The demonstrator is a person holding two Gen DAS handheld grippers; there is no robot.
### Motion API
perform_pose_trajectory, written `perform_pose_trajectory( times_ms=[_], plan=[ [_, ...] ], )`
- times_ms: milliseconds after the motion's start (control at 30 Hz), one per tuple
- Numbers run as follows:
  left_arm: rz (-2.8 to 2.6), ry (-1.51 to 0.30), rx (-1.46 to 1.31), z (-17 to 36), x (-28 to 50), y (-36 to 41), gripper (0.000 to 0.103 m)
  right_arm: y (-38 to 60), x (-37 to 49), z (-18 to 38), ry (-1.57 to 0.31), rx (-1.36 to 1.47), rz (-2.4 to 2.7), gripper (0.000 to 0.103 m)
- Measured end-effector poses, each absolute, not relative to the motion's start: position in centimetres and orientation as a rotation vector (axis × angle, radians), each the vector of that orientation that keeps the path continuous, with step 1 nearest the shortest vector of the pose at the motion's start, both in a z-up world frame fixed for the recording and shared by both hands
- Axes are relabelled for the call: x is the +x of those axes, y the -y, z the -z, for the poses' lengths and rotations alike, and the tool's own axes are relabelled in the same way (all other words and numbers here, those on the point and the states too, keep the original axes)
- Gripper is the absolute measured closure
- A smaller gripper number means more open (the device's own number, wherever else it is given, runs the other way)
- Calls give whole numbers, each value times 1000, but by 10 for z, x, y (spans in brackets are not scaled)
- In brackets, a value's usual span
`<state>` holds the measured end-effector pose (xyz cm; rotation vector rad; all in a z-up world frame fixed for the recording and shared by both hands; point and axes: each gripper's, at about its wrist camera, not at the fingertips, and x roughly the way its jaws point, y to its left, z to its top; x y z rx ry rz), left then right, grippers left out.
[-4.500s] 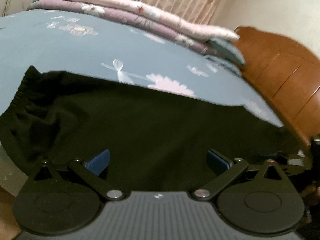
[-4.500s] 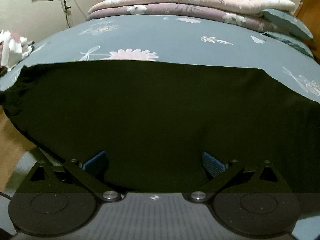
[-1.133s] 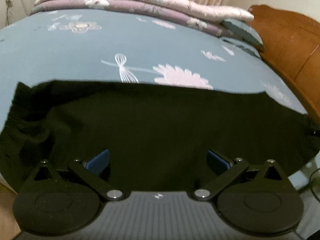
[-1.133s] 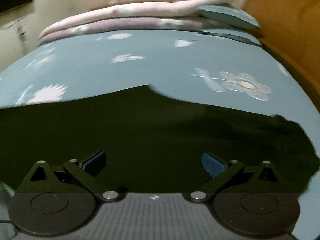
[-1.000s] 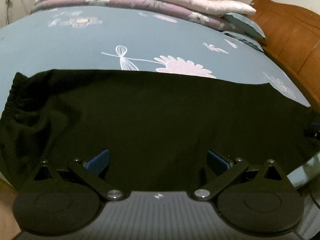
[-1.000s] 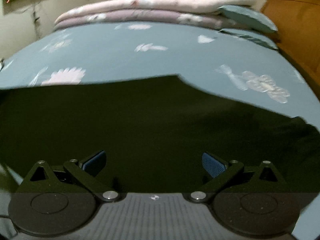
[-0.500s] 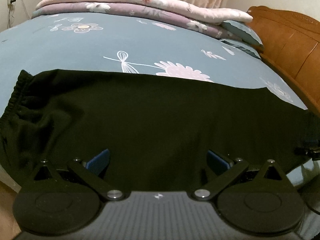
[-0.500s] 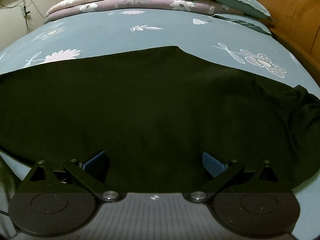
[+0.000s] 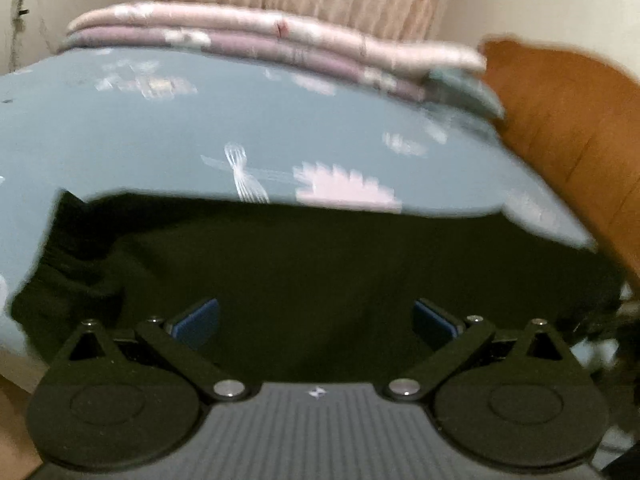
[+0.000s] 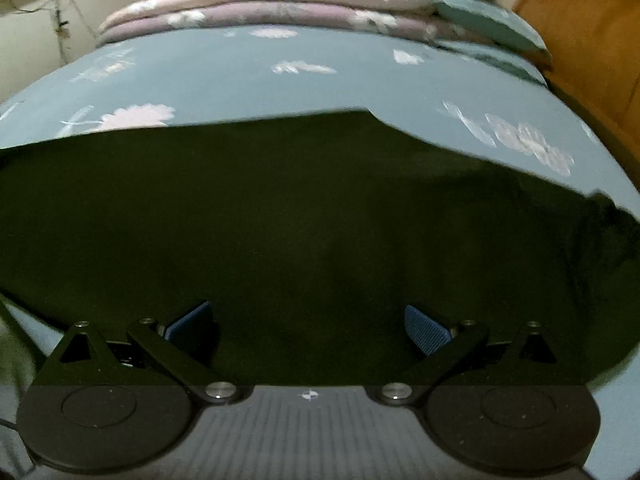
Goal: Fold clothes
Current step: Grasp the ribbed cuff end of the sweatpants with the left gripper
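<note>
Black garment sprawls across the lower half of both frames, flat on the blue floral bedspread. Looks soft and floppy, light I'd guess; grab an edge or corner. Left view alone shows the gathered elastic end at lower left. Left gripper and right gripper both gape wide, holding nothing.

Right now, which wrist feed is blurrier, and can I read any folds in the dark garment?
Left wrist view: heavy motion blur smears the bedsheet print and headboard. Right wrist view: sharper, mild softness only. In both, the black garment is underexposed, nearly featureless; faint creases show only at its right end. Fisheye bends the bed. Both tongs stay crisp.
</note>
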<state>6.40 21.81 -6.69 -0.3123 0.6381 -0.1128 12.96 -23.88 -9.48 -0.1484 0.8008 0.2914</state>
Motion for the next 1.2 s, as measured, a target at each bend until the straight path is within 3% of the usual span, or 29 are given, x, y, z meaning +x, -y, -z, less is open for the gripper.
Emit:
perform_pose_trajectory(
  times_ms=[200,533,967,1200],
  plan=[
    [50,-490,-578,59,7,-297,2,207,124,71,-743,-187,-388,0],
    [45,-419,-1129,150,-23,-381,2,133,136,20,-701,-134,-607,0],
    [190,-487,-1246,204,26,-374,2,46,131,4,-695,-230,-743,0],
    [265,-417,-1268,205,27,-379,2,-11,120,5,-680,-345,-869,0]
  ],
)
